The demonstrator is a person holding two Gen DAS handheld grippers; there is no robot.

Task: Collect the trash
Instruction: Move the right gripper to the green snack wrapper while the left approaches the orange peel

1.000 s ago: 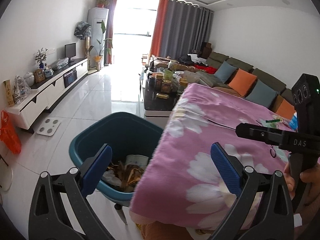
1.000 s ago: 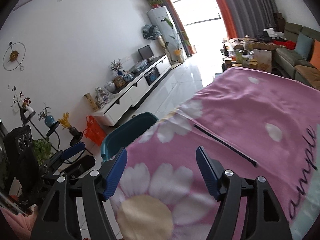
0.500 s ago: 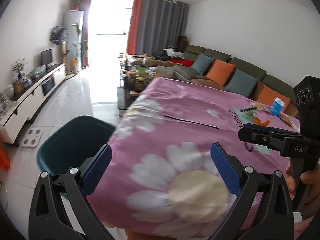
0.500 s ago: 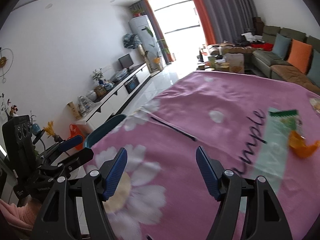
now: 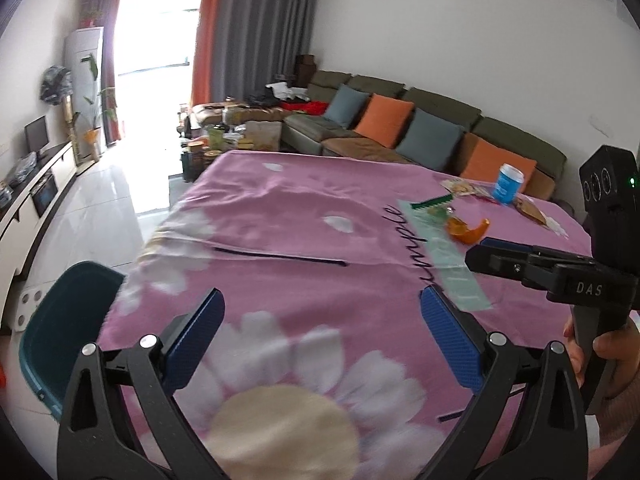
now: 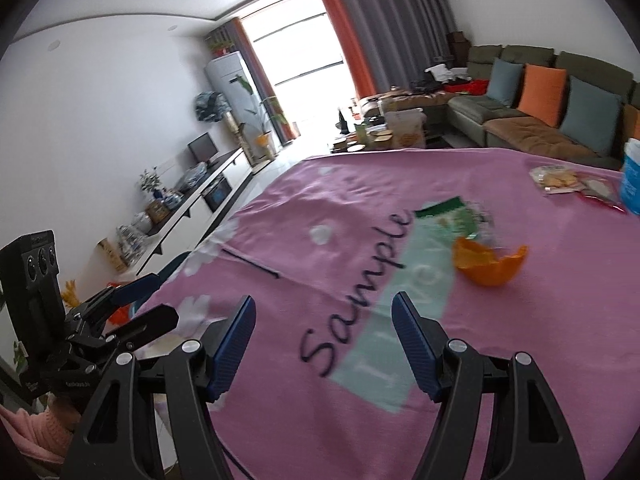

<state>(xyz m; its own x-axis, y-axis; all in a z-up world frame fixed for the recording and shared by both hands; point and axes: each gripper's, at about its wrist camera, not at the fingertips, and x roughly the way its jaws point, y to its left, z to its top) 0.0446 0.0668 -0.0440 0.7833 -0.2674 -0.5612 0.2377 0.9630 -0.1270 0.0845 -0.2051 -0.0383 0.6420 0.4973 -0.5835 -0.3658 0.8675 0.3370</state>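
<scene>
Blue-padded fingers of the left gripper point(image 5: 320, 340) stand wide apart in the left wrist view, with nothing between them and nothing touching the pads; they hover over the near end of a pink flowered cloth point(image 5: 288, 216) that covers the table. Off the cloth's left edge, low on the floor, sits a teal trash bin point(image 5: 60, 328); its inside is hidden from this angle. Far across the cloth lies the trash: an orange peel point(image 5: 468, 230) beside a green-edged wrapper point(image 5: 434, 203), then a blue cup point(image 5: 507, 184) and flat snack packets point(image 5: 464, 188) near the far right edge. The right gripper point(image 5: 504, 254) enters from the right, held in a hand point(image 5: 612, 356), its tips near the peel but apart from it.

In the right wrist view, the right gripper point(image 6: 324, 340) is also spread wide and empty, poised above the printed word "Sample" on the cloth. The orange peel point(image 6: 490, 262) lies ahead and to the right of its fingers, well clear of them, touching what looks like the crumpled green wrapper point(image 6: 456, 214), though blur makes that uncertain. A packet of biscuits point(image 6: 556, 178) and the blue cup point(image 6: 630, 180) lie farther right. The left gripper point(image 6: 136, 300) shows at the left edge, parted.
</scene>
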